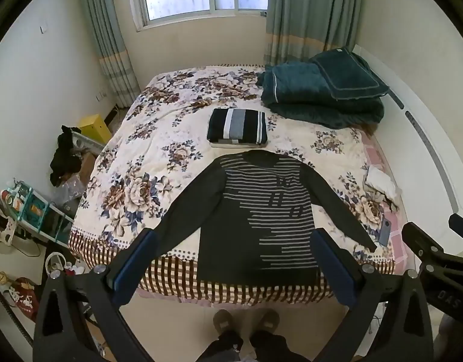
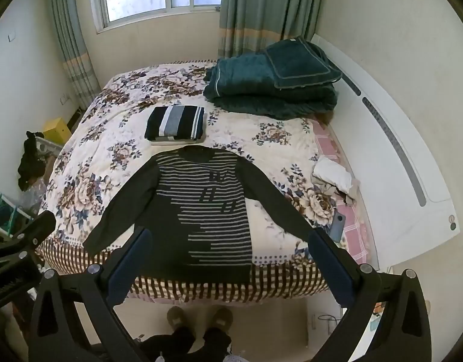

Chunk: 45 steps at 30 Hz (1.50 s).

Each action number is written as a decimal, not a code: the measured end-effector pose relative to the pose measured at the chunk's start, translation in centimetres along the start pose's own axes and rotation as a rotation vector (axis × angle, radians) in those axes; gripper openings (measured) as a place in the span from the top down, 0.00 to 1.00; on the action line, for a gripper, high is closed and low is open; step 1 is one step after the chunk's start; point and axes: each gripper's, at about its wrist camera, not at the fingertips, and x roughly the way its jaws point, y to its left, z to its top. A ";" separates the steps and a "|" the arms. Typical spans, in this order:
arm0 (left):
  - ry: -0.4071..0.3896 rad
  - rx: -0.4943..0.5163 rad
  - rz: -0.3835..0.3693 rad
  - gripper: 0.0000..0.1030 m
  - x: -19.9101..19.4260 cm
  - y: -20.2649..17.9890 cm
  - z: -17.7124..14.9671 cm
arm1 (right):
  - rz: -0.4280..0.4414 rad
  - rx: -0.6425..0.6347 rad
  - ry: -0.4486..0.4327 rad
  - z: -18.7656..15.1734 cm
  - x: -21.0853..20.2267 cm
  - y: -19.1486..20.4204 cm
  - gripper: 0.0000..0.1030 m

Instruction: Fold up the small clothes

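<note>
A dark long-sleeved sweater with grey stripes [image 1: 261, 211] lies flat on the floral bedspread [image 1: 159, 150], sleeves spread out, hem at the bed's near edge. It also shows in the right wrist view [image 2: 207, 208]. My left gripper [image 1: 234, 238] is open and empty, held above the near edge of the bed over the sweater's hem. My right gripper [image 2: 228, 238] is open and empty at about the same height. A folded striped garment [image 1: 237, 126] sits behind the sweater's collar, also in the right wrist view [image 2: 175, 123].
A stack of folded teal blankets [image 1: 321, 96] lies at the far right of the bed. A crumpled white cloth [image 2: 334, 178] and a phone [image 2: 337, 226] lie by the right edge. Shelves and clutter [image 1: 35, 211] stand left of the bed. The person's slippered feet [image 1: 246, 319] stand at the foot.
</note>
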 end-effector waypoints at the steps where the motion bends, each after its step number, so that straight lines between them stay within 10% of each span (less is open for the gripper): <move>1: 0.001 0.001 0.002 0.00 0.0 0.0 0.0 | 0.000 0.000 -0.001 0.0 0.0 0.0 0.00; 45: -0.067 -0.007 0.018 0.00 -2.3 0.2 0.8 | 0.018 0.000 -0.028 2.0 -3.1 0.9 0.00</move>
